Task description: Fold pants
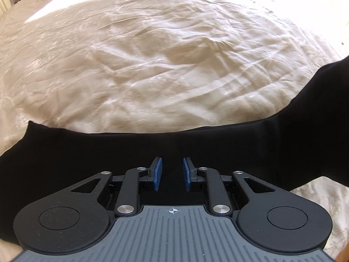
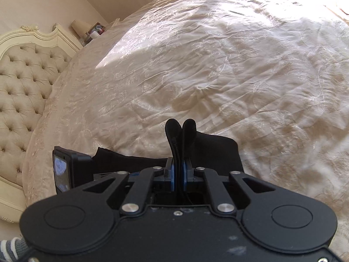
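Black pants (image 1: 87, 150) lie stretched across the cream bedspread, filling the lower half of the left wrist view and rising to the right. My left gripper (image 1: 172, 170) hovers over the pants with its blue pads apart, holding nothing. My right gripper (image 2: 179, 170) is shut on a bunched fold of the black pants (image 2: 181, 131); two cloth lobes stick up past the fingertips. More of the pants (image 2: 218, 152) lies flat on the bed just beyond it.
The wrinkled cream bedspread (image 1: 163, 54) covers the whole bed. A tufted headboard (image 2: 24, 83) stands at the left, with a lamp (image 2: 80, 27) and small items on a nightstand behind. The other gripper's body (image 2: 65, 170) shows at the left.
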`<state>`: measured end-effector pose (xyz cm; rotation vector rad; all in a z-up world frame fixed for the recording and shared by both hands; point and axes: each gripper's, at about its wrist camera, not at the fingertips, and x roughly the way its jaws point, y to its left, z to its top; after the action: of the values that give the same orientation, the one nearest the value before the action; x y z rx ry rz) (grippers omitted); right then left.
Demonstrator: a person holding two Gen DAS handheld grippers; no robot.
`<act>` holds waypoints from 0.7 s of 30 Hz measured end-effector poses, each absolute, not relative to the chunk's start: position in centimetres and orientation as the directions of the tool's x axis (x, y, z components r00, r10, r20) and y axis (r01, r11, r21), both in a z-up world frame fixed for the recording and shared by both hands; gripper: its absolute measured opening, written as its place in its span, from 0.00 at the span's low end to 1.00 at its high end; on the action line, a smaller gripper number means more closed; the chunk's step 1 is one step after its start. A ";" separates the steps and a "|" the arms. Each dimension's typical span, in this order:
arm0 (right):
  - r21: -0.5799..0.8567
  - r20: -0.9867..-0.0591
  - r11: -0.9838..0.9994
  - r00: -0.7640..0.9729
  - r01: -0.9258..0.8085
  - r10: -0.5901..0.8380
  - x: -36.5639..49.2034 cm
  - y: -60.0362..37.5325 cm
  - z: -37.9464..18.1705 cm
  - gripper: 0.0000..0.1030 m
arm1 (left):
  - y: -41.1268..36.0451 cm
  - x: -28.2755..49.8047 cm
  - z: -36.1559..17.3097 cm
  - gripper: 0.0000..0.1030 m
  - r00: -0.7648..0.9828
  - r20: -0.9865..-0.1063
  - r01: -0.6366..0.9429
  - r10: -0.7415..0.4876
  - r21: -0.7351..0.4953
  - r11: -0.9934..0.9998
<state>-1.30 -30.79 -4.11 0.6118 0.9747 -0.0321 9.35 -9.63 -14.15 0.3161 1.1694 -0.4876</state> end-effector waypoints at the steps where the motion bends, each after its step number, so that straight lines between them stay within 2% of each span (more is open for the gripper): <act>1: 0.475 -0.783 0.832 0.569 0.287 0.251 -0.9 -29.7 -4.5 0.09 | -8.5 9.7 -14.1 0.20 0.308 -0.931 0.511 -0.195 -0.011 0.860; 12: 0.463 -0.826 0.839 0.484 0.287 0.290 4.2 -18.4 -12.4 0.09 | -0.5 11.1 -13.8 0.20 0.304 -0.935 0.480 -0.183 -0.016 0.877; 21: 0.407 -0.853 0.864 0.462 0.297 0.243 6.2 -15.5 -15.8 0.10 | 1.8 11.9 -13.6 0.20 0.293 -0.935 0.479 -0.200 -0.037 0.877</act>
<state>6.18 -15.45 -15.85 0.5555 1.1059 -0.0350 11.90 1.75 -13.62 0.2703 1.1924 -0.4593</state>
